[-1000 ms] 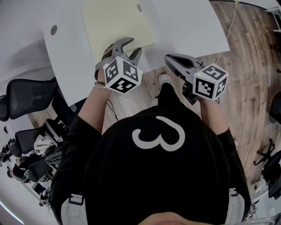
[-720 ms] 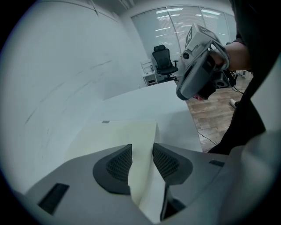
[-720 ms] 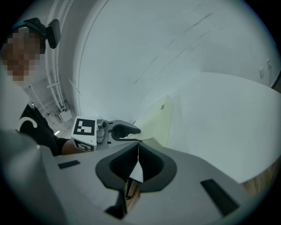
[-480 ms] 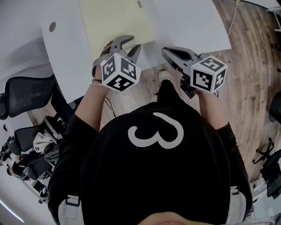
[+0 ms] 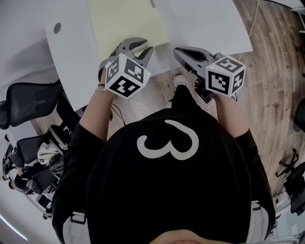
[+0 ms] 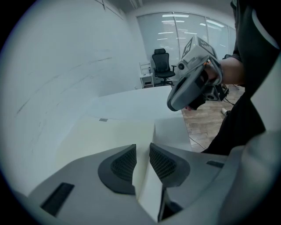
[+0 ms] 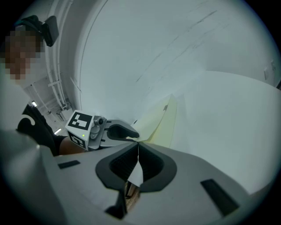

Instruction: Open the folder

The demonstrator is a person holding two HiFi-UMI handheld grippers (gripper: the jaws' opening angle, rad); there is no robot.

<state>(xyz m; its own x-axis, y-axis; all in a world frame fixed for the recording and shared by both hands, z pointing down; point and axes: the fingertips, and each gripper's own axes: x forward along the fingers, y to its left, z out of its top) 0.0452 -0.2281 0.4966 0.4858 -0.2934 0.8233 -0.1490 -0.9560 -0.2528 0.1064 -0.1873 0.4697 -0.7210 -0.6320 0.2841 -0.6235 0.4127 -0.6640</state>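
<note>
A pale yellow folder lies shut and flat on the white table. My left gripper points down at the folder's near right corner. In the left gripper view the folder's edge stands between the pads of that gripper. Its jaws have just been closing, and a narrow gap still shows, so it is open. My right gripper hovers at the table's front edge, just right of the folder. Its tips meet, shut on nothing. Each gripper sees the other: the left and the right.
A round cable hole sits in the table at the far left. Black office chairs stand at the left. Wooden floor lies to the right and below the table's front edge. A small grey tab marks the folder's far edge.
The left gripper's jaws have narrowed around the folder's corner and its marker cube has tipped slightly. The right gripper has barely shifted.
</note>
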